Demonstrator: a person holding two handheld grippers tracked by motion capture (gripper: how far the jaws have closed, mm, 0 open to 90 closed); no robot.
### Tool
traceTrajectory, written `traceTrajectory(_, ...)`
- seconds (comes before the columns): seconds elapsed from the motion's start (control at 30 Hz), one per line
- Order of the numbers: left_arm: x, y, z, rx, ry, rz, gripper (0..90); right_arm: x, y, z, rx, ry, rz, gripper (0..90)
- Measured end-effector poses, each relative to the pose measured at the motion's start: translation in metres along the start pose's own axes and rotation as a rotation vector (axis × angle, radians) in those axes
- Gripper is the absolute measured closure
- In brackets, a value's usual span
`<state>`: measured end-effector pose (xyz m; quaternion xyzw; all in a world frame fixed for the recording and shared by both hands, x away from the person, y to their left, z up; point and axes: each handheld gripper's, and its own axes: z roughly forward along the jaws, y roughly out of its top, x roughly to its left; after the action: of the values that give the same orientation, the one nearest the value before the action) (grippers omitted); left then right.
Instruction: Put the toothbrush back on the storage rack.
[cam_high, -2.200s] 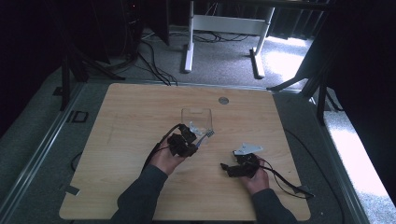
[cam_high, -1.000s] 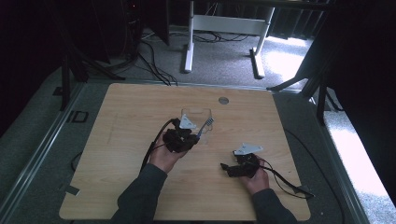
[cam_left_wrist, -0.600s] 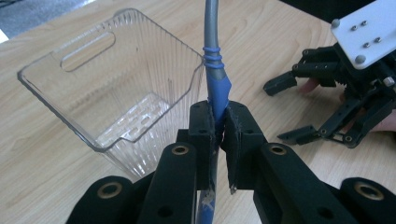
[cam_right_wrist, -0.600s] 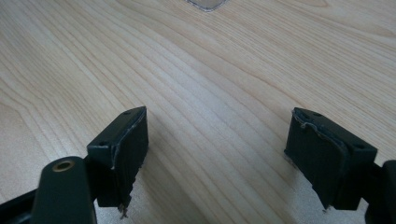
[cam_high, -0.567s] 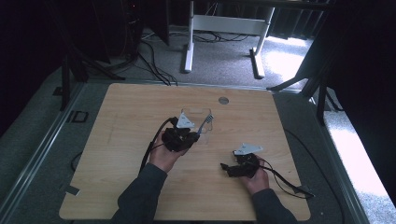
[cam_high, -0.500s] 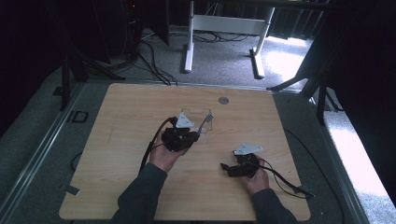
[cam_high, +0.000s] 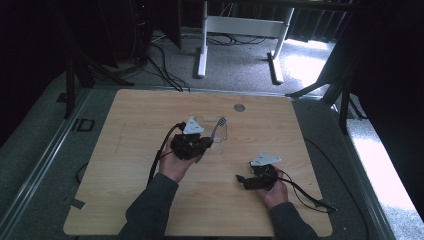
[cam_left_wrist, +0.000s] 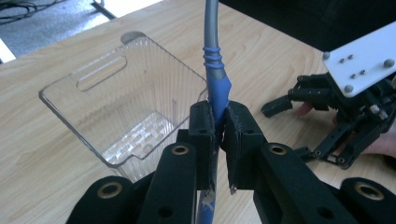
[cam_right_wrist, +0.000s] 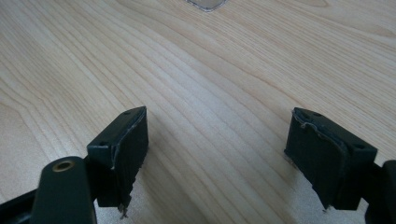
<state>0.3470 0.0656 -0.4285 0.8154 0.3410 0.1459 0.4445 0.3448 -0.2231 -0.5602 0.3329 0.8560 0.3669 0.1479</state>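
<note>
Above the clear bin (cam_left_wrist: 126, 98), the left gripper (cam_left_wrist: 217, 126) is clamping a blue-handled utensil (cam_left_wrist: 215, 88) (not yet dropped in) — the right gripper (cam_right_wrist: 217, 158) is resting, jaws apart.

The left tool (cam_left_wrist: 218, 135) clamps the blue handle of a utensil (cam_left_wrist: 217, 88), whose grey shaft rises out of the top of the picture (its working end is out of sight). Just behind stands a clear ribbed plastic container (cam_left_wrist: 121, 100) on the wooden desk (cam_left_wrist: 42, 154). At the right, the other tool (cam_left_wrist: 285, 105) rests on the desk, well apart.
</note>
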Motion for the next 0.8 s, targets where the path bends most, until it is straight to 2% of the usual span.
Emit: traceTrajectory(0.8,0.0063,0.0027,0.0018,-0.095,0.027,-0.025,81.9,0.0000,0.0000,0.0001,-0.001,-0.001,0.000,20.5)
